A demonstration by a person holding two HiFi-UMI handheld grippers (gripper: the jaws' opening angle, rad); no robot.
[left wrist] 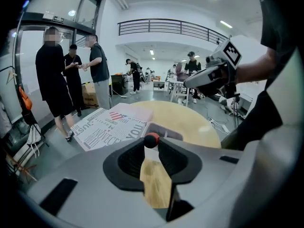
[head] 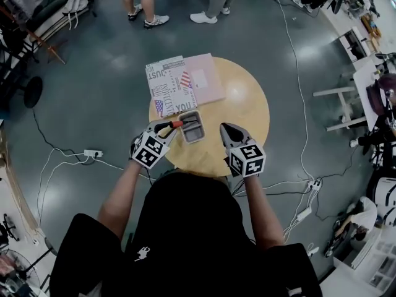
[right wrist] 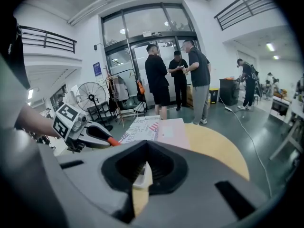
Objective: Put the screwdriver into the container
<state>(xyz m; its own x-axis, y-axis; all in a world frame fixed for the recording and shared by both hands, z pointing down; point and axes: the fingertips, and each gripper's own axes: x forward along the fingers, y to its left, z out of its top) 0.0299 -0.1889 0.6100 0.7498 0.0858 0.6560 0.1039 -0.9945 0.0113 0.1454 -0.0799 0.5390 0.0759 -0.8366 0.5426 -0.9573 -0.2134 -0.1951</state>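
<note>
Screwdriver [head: 177,124], red-handled, pinched in left gripper [head: 168,127], shaft over grey container [head: 190,140] just ahead; right gripper [head: 225,129] pressed together, empty; left gripper view shows only the handle's round red end

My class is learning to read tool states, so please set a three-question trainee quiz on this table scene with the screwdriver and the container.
1. Multiple choice: which tool grips the screwdriver? A) left B) right C) neither
2. True or false: the right tool holds nothing.
3. Fill the gap: beyond the grey container on the round table lie a printed sheet and a ____ sheet.

Key
1. A: the left tool is closed on the screwdriver's red handle, beside the container.
2. True.
3. Pink.
</note>
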